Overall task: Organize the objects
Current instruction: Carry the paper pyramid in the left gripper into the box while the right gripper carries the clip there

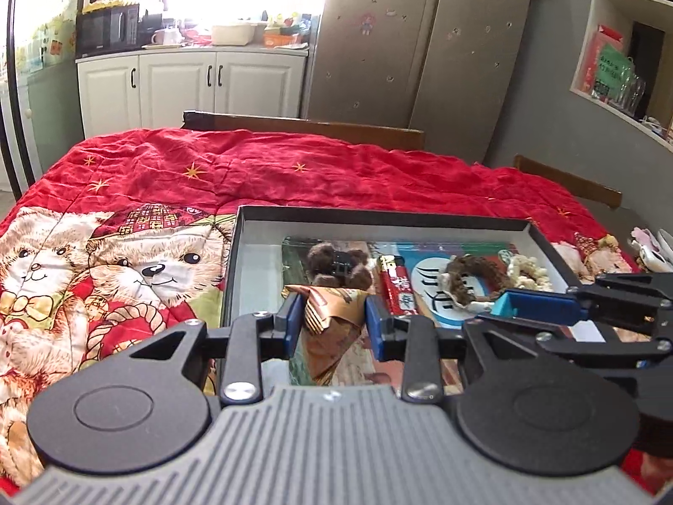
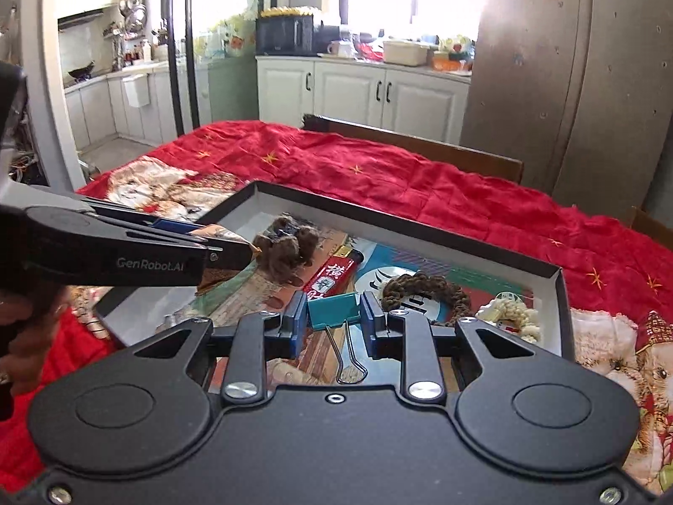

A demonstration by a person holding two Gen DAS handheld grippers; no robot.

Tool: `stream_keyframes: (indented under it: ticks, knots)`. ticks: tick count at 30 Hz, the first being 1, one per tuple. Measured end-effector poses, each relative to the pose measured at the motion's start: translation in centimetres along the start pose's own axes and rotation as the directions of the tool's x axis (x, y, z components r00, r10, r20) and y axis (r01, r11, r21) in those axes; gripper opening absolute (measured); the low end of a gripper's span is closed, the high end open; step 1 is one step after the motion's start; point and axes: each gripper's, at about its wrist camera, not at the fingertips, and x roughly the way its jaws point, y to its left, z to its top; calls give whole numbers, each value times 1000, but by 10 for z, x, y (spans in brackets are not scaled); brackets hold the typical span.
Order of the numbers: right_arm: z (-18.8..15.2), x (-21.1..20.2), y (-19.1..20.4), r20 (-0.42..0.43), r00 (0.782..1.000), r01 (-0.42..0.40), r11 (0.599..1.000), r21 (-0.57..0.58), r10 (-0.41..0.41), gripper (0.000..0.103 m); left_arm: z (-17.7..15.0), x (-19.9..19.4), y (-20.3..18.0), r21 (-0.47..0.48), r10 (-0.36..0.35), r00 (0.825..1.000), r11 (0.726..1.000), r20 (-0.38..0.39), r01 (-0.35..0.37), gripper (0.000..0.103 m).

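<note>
Holding a folded gold wrapper [image 1: 332, 307] in your left hand-held gripper [image 1: 332, 320], teal binder clip [image 2: 334, 309] clamped in your right hand-held gripper [image 2: 334, 320], both above the shallow box's near edge [image 2: 404, 233], red quilt [image 1: 252, 168] bare beyond its far rim.

Both wrist cameras look steeply down, close over the shared open box [image 1: 380, 221] [image 2: 404, 233], facing the kitchen.

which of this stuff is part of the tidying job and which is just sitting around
Part of the job:
- left gripper, shut on folded gold packet
- right gripper, shut on teal binder clip
- shallow box holding red lighter, brown furry hair clip, brown braided ring, cream scrunchie

Just lying about:
- red teddy-bear quilt
- microwave
- fridge
- white cupboards
</note>
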Motion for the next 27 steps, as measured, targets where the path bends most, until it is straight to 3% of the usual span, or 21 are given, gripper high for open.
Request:
stream_keyframes:
  ticks: [8,27]
  knots:
    - [1,30,-5,-57,998,40,999,24,-38,25,1,15,3,2,15,1000,1000,-26,-15,36]
    - [-1,44,-15,-110,993,56,997,51,-50,26,1,24,-2,34,47,998,998,-32,-46,36]
